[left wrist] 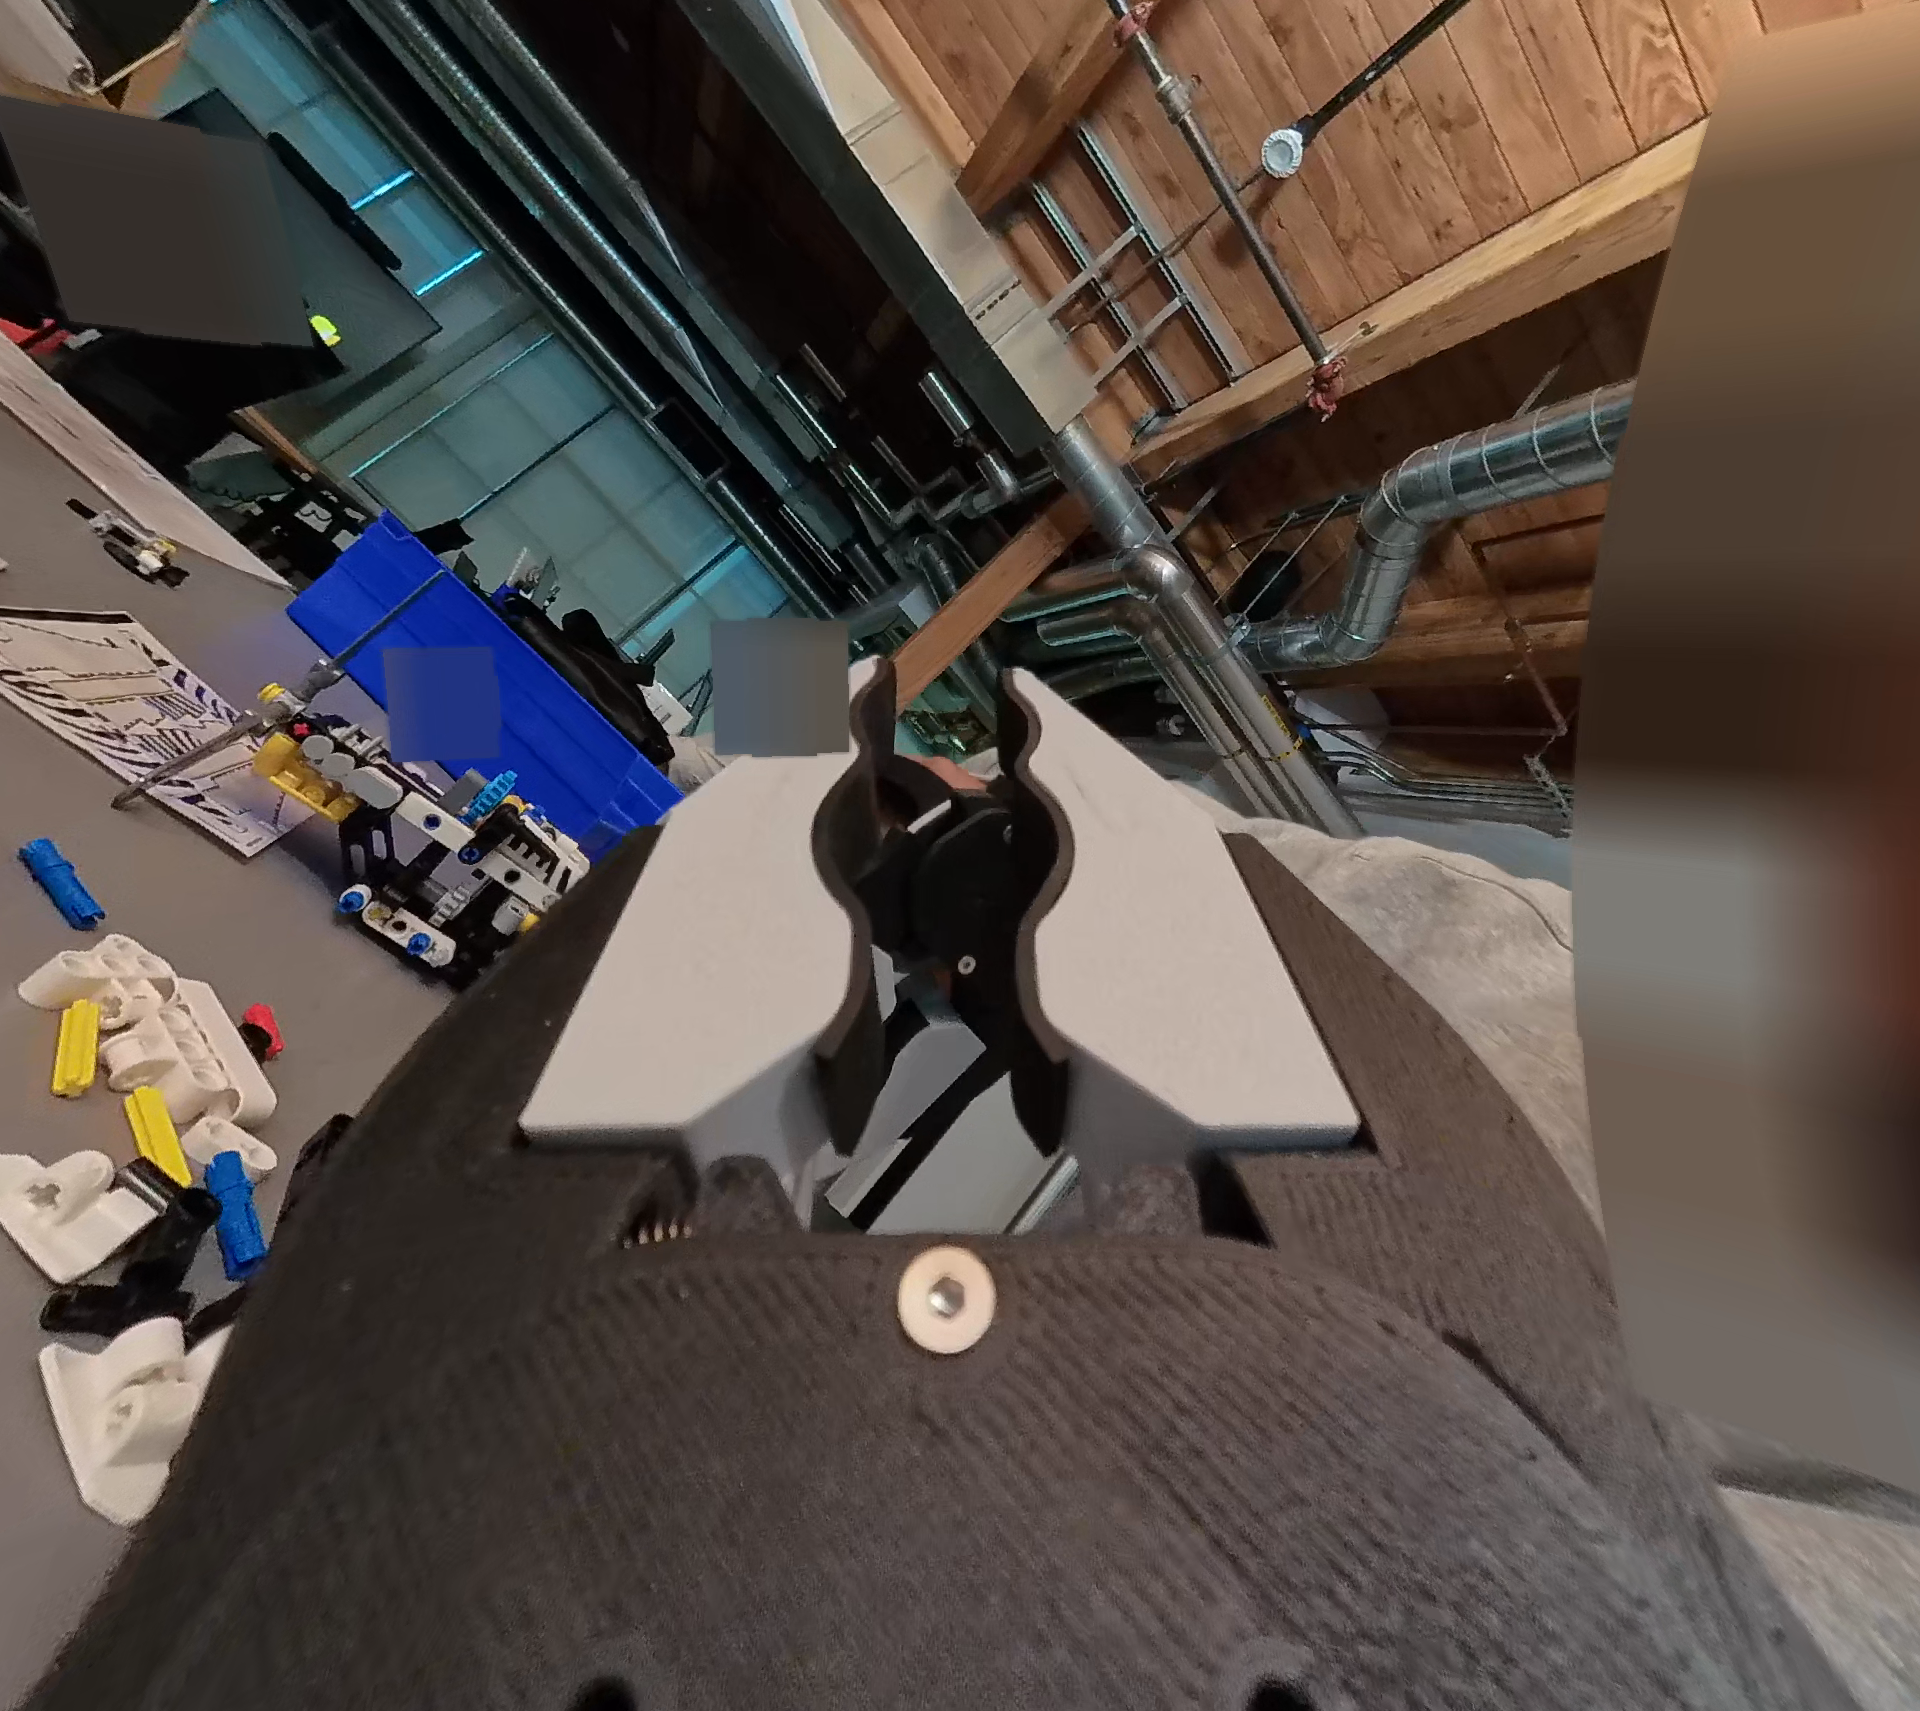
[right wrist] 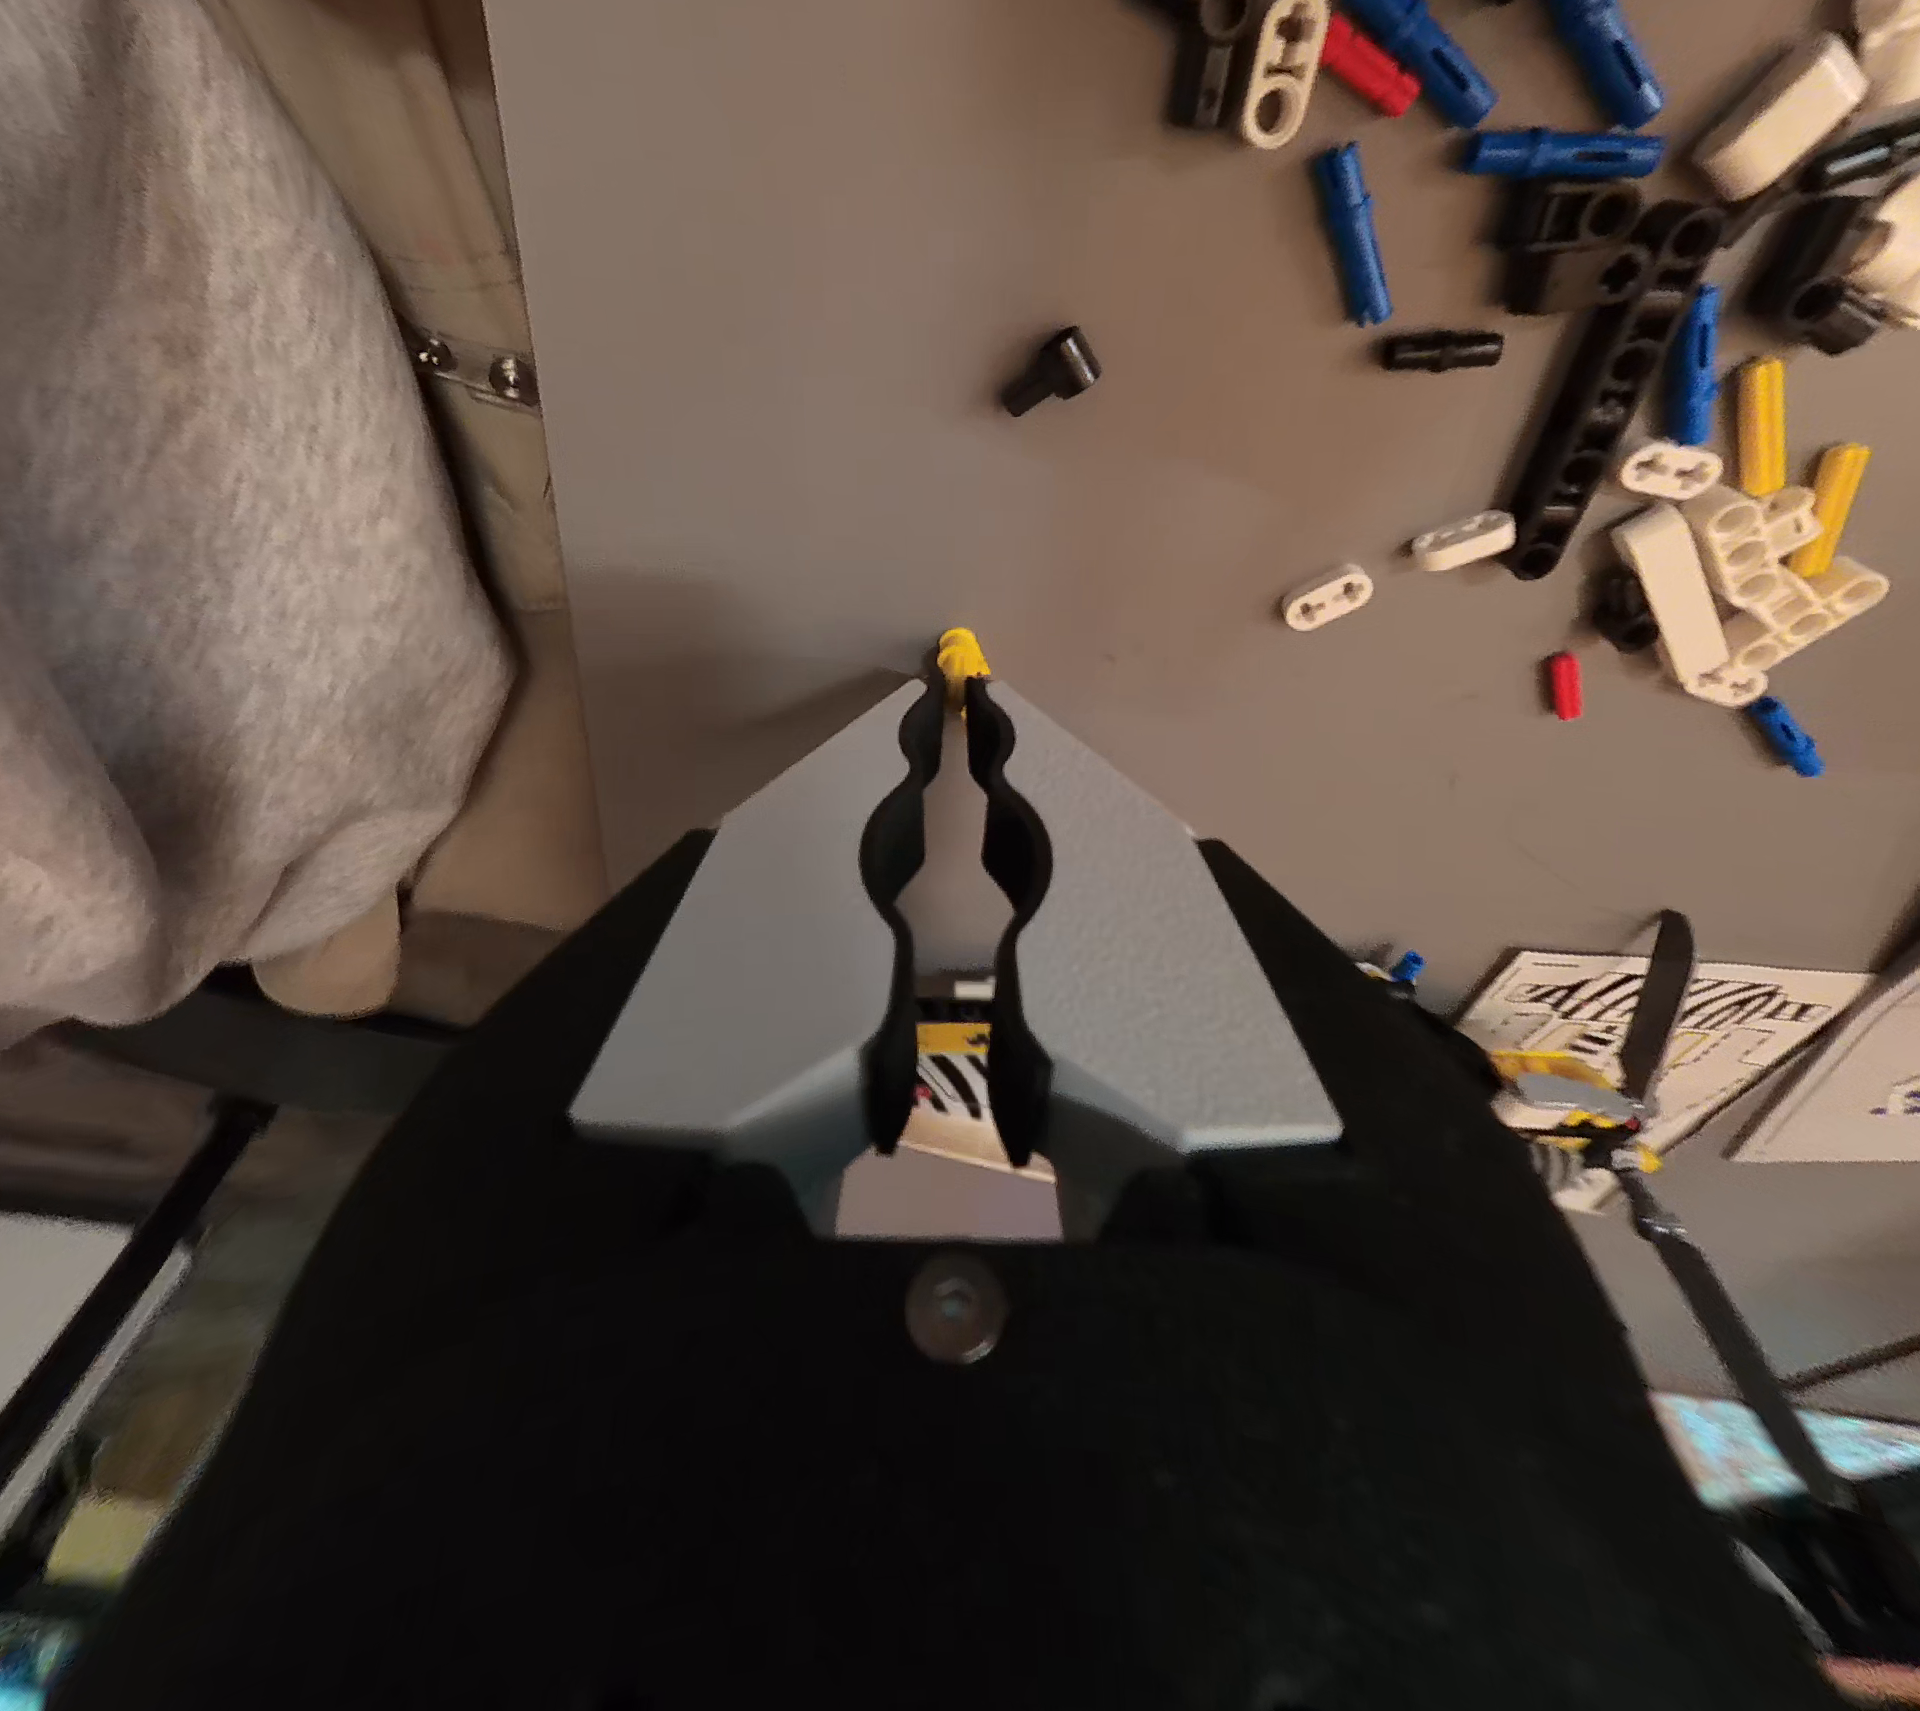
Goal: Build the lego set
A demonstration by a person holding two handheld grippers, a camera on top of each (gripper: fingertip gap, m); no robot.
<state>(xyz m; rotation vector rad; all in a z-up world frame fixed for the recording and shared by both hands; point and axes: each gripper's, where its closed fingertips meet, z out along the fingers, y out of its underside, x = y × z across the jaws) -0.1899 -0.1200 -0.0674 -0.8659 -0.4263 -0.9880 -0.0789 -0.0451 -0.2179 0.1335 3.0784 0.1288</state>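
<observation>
The right gripper (right wrist: 958, 687) fingers pinch one yellow pin (right wrist: 958, 653), apparently pointing straight ahead along them, over the table (right wrist: 790, 207). The left gripper (left wrist: 940, 705) fingers are parted, gripping nothing.

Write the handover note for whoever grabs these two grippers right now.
Right gripper: shut on a small yellow pin, held at the fingertips above the grey table.
Left gripper: jaws slightly apart, tilted up toward the ceiling; a black part sits between the fingers, but whether it is gripped cannot be told.
Partly built model stands on the table next to the sticker sheet, in front of a blue bin.
Loose pieces (blue, yellow, red, black, white) lie scattered on the table.
Done: the model's core is assembled. Left: fit the yellow pin, then likely the remaining loose parts.
</observation>
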